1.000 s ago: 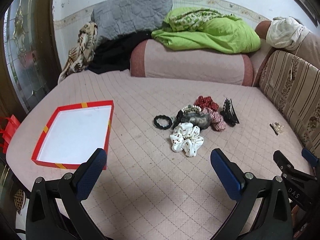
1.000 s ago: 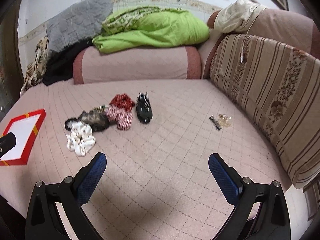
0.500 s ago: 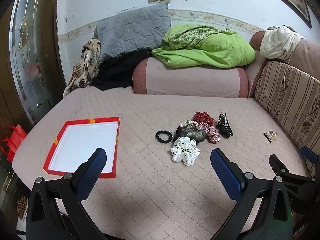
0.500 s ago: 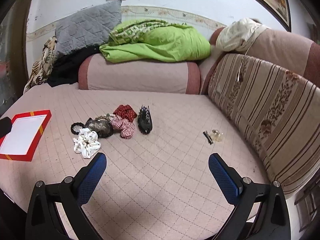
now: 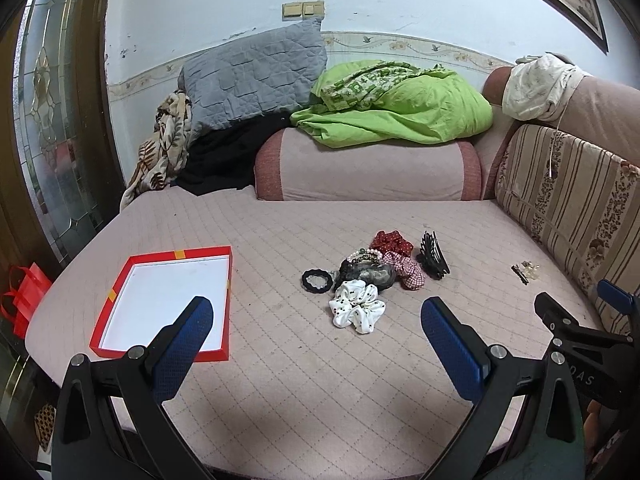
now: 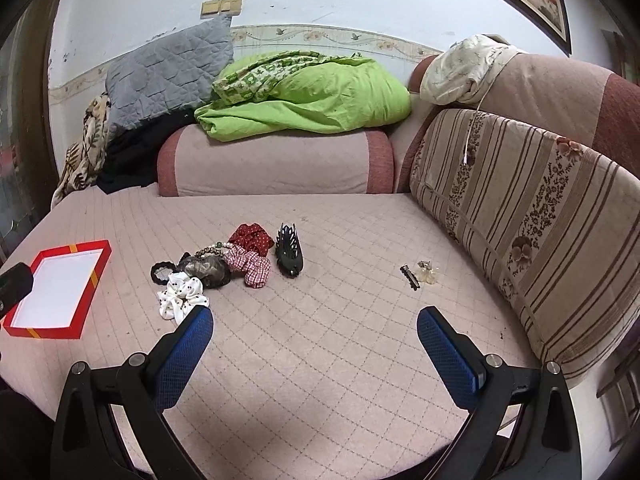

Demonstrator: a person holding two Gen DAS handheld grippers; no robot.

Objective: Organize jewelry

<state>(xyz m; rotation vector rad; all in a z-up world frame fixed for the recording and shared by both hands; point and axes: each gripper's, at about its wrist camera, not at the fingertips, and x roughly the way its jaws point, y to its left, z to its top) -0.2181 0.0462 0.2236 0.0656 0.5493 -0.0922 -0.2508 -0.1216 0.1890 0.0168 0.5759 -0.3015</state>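
Note:
A pile of hair accessories lies mid-bed: a white dotted scrunchie (image 5: 357, 309) (image 6: 181, 294), a black hair tie (image 5: 317, 281), a grey scrunchie (image 5: 370, 273), a bead bracelet (image 5: 363, 255), red scrunchies (image 5: 394, 242) and a black claw clip (image 5: 432, 256) (image 6: 289, 251). A small black clip and clear clip (image 6: 420, 273) lie apart near the striped cushion. A red tray with a white floor (image 5: 103, 324) (image 6: 93, 284) sits at the left. My left gripper (image 5: 316, 328) and right gripper (image 6: 314, 334) are open, empty, held above the bed's near edge.
The striped back cushion (image 6: 532, 240) borders the bed on the right. A pink bolster (image 5: 368, 168) with a green blanket (image 5: 400, 104) and a grey pillow (image 5: 252, 76) stands at the back. A red bag (image 5: 24, 296) hangs off the left edge.
Both grippers have pulled back and tilted up, so the accessories and tray look smaller and more wall shows. Nothing on the bed has moved.

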